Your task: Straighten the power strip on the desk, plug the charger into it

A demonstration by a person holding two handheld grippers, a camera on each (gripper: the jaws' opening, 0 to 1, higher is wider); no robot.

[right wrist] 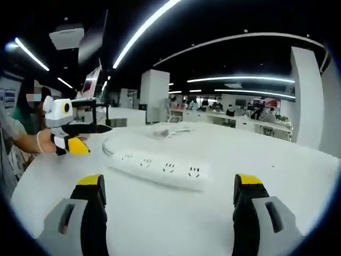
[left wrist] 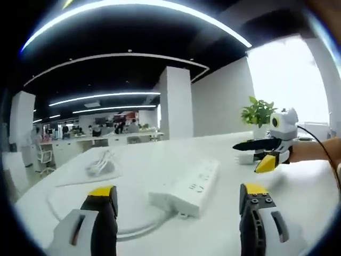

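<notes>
A white power strip lies flat on the white desk, set at an angle, straight ahead of my left gripper, which is open and empty. My right gripper is open too, just short of the power strip, whose sockets face up. The strip's white cable curls in a loop on the desk. A white charger with its coiled lead rests on a white sheet beyond the strip, and the charger lies far back in the right gripper view. Each gripper sees the other across the strip: right gripper, left gripper.
A small potted plant stands at the desk's far right edge by the bright window. A person's hand holds the left gripper. Desks, chairs and a white pillar fill the office behind.
</notes>
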